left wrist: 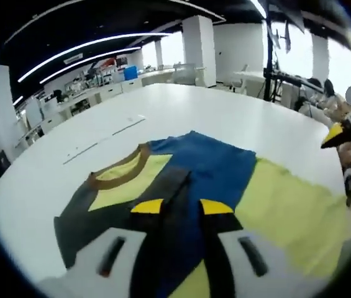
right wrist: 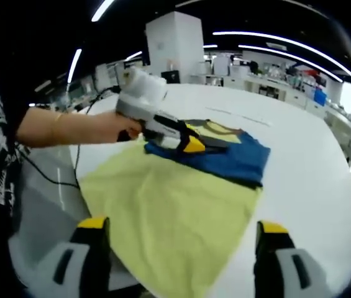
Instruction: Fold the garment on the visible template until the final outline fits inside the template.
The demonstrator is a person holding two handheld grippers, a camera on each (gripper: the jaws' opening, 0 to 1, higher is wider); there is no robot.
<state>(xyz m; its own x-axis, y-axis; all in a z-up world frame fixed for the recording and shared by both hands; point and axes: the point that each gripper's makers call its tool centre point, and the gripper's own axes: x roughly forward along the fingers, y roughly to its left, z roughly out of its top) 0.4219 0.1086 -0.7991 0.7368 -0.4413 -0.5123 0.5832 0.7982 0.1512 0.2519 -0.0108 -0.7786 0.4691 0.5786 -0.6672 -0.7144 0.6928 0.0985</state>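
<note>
The garment [left wrist: 281,205] lies flat on the white table [left wrist: 212,112]; it is mostly yellow, with a blue panel [left wrist: 218,164], a grey part [left wrist: 82,214] and a brown collar [left wrist: 122,174]. My left gripper [left wrist: 181,207] sits low over the collar end, its yellow-tipped jaws close together with a ridge of grey and blue cloth between them. In the right gripper view the left gripper [right wrist: 195,146] rests on the blue panel [right wrist: 237,158], held by a hand. My right gripper [right wrist: 182,226] stands wide open over the yellow hem [right wrist: 169,211], touching nothing; it also shows as right gripper [left wrist: 343,131].
Faint thin lines [left wrist: 100,139] mark the table beyond the collar. A person's arm [right wrist: 69,127] and a dark cable [right wrist: 45,174] lie at the table's near edge. Desks, pillars and seated people stand around the room's far side.
</note>
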